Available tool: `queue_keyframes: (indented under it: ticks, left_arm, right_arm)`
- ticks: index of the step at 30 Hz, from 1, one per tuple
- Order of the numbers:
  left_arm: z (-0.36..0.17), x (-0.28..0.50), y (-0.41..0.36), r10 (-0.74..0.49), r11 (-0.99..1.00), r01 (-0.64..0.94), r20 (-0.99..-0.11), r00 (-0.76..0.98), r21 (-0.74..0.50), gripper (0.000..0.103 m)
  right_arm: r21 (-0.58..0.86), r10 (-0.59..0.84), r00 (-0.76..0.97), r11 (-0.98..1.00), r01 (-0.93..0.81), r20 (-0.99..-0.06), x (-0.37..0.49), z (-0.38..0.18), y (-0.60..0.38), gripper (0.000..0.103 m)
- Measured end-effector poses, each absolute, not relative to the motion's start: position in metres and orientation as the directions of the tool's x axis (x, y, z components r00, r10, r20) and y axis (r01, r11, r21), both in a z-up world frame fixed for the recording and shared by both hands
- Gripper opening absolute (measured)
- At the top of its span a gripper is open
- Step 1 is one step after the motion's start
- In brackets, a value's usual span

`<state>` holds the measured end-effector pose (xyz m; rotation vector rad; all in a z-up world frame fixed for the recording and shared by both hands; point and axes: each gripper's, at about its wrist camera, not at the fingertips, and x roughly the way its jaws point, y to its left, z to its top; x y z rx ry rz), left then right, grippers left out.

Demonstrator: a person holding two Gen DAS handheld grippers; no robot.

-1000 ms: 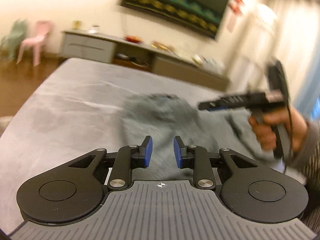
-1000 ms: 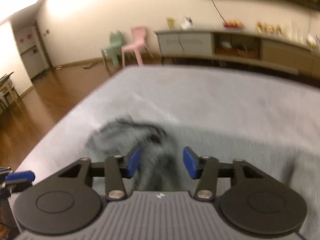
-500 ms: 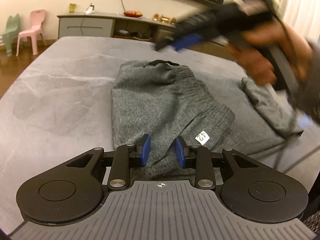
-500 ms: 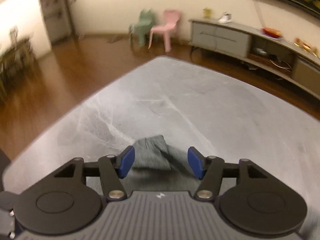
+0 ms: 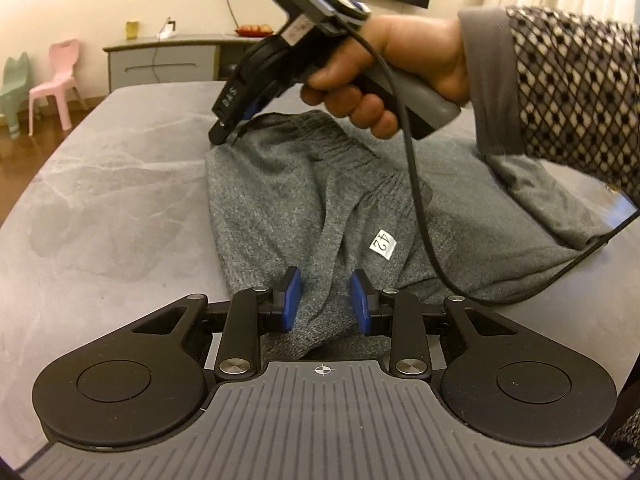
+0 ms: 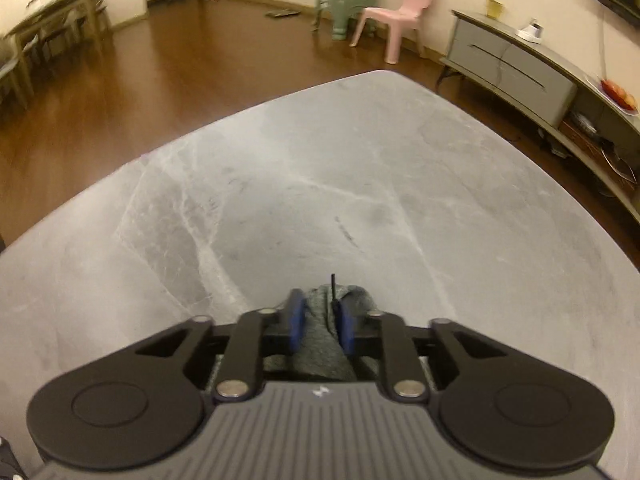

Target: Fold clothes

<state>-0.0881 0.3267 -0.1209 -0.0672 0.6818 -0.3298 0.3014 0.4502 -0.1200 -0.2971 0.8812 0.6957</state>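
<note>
A grey knit garment [image 5: 280, 208] with a white "42" tag [image 5: 382, 244] lies flattened on the grey marble table [image 5: 100, 200]. My left gripper [image 5: 326, 300] sits at its near edge, blue pads pinching a raised fold of the knit. A hand [image 5: 400, 60] holds my right gripper [image 5: 226, 130] tip-down on the garment's far left corner. In the right wrist view that gripper [image 6: 322, 318] has the bunched corner [image 6: 320, 352] between its pads. Its jaws are closing and the cloth fills the gap. A thin black cord [image 6: 332, 284] sticks up there.
Another grey part of the garment [image 5: 560, 208] trails off right under the patterned sleeve [image 5: 580, 88]. A black cable [image 5: 420, 220] hangs from the right gripper across the cloth. Bare table [image 6: 320, 160] spreads beyond the corner. Two small chairs [image 6: 384, 20] and a low sideboard [image 6: 512, 64] stand by the wall.
The right gripper swept from the right side across to the garment's far left corner, dropped onto it and narrowed its jaws. The left gripper settled at the near edge, then stayed put.
</note>
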Motion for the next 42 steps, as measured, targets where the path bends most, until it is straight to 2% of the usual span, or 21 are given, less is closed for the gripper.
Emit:
queue_keyframes:
  ticks: [2, 5, 6, 8, 11, 12, 14, 17, 20, 22, 24, 25, 26, 29, 32, 35, 37, 38, 42]
  left_arm:
    - [-0.116, -0.097, 0.331, -0.317, 0.948, 0.261, -0.599, 0.735, -0.181, 0.019]
    - [-0.108, -0.105, 0.352, -0.319, 0.944, 0.207, -0.551, 0.771, -0.257, 0.021]
    - [-0.106, -0.106, 0.362, -0.312, 0.941, 0.175, -0.541, 0.781, -0.29, 0.022]
    - [-0.104, -0.106, 0.381, -0.294, 0.927, 0.104, -0.528, 0.797, -0.36, 0.023]
    - [-0.109, -0.101, 0.401, -0.285, 0.892, 0.002, -0.56, 0.778, -0.452, 0.025]
    - [-0.111, -0.099, 0.402, -0.294, 0.883, -0.013, -0.575, 0.763, -0.468, 0.025]
    - [-0.111, -0.096, 0.4, -0.309, 0.878, -0.028, -0.612, 0.728, -0.477, 0.028]
    - [-0.109, -0.099, 0.395, -0.317, 0.87, -0.057, -0.643, 0.698, -0.49, 0.034]
    - [-0.109, -0.101, 0.391, -0.317, 0.857, -0.1, -0.669, 0.672, -0.506, 0.035]
    - [-0.112, -0.107, 0.392, -0.322, 0.828, -0.136, -0.661, 0.678, -0.544, 0.034]
    - [-0.115, -0.112, 0.393, -0.341, 0.788, -0.161, -0.638, 0.69, -0.595, 0.03]
    - [-0.116, -0.113, 0.392, -0.344, 0.768, -0.176, -0.629, 0.698, -0.616, 0.029]
    - [-0.117, -0.114, 0.392, -0.348, 0.747, -0.187, -0.614, 0.709, -0.638, 0.019]
    - [-0.119, -0.116, 0.393, -0.355, 0.677, -0.211, -0.565, 0.745, -0.705, 0.011]
    - [-0.116, -0.118, 0.39, -0.358, 0.62, -0.206, -0.506, 0.784, -0.757, 0.005]
    - [-0.099, -0.118, 0.377, -0.349, 0.64, -0.155, -0.464, 0.814, -0.753, 0.002]
    - [-0.087, -0.118, 0.367, -0.343, 0.655, -0.12, -0.436, 0.832, -0.746, 0.001]
    - [-0.08, -0.118, 0.361, -0.339, 0.672, -0.103, -0.428, 0.838, -0.733, 0.0]
    - [-0.054, -0.11, 0.326, -0.346, 0.768, 0.004, -0.411, 0.844, -0.64, 0.0]
  right_arm:
    - [0.106, 0.474, 0.498, 0.793, -0.6, -0.726, 0.288, -0.089, 0.42, 0.051]
    - [0.156, 0.508, 0.593, 0.825, -0.543, -0.625, 0.235, -0.06, 0.371, 0.051]
    - [0.166, 0.522, 0.576, 0.814, -0.556, -0.63, 0.216, -0.066, 0.363, 0.045]
    - [0.187, 0.549, 0.534, 0.789, -0.585, -0.644, 0.179, -0.081, 0.347, 0.041]
    - [0.181, 0.511, 0.467, 0.791, -0.585, -0.721, 0.141, -0.128, 0.342, 0.035]
    - [0.191, 0.51, 0.471, 0.798, -0.572, -0.719, 0.136, -0.136, 0.339, 0.044]
    - [0.216, 0.514, 0.485, 0.811, -0.544, -0.708, 0.125, -0.151, 0.333, 0.043]
    - [0.221, 0.491, 0.485, 0.831, -0.511, -0.724, 0.125, -0.131, 0.332, 0.043]
    - [0.179, 0.49, 0.565, 0.838, -0.516, -0.664, 0.106, -0.108, 0.327, 0.044]
    - [0.175, 0.5, 0.578, 0.833, -0.525, -0.645, 0.105, -0.111, 0.329, 0.04]
    - [0.164, 0.493, 0.558, 0.828, -0.536, -0.667, 0.107, -0.127, 0.335, 0.025]
    - [0.164, 0.48, 0.531, 0.829, -0.534, -0.699, 0.111, -0.141, 0.339, 0.026]
    - [0.194, 0.499, 0.54, 0.83, -0.524, -0.678, 0.112, -0.15, 0.338, 0.03]
    - [0.319, 0.538, 0.517, 0.832, -0.455, -0.666, 0.121, -0.153, 0.328, 0.03]
    - [0.424, 0.583, 0.484, 0.81, -0.405, -0.653, 0.132, -0.156, 0.315, 0.03]
    - [0.457, 0.596, 0.486, 0.802, -0.384, -0.639, 0.132, -0.162, 0.31, 0.029]
    - [0.428, 0.583, 0.499, 0.811, -0.398, -0.641, 0.13, -0.164, 0.313, 0.035]
    - [0.406, 0.567, 0.5, 0.822, -0.4, -0.655, 0.132, -0.167, 0.316, 0.045]
    - [0.381, 0.578, 0.478, 0.808, -0.449, -0.661, 0.129, -0.166, 0.319, 0.051]
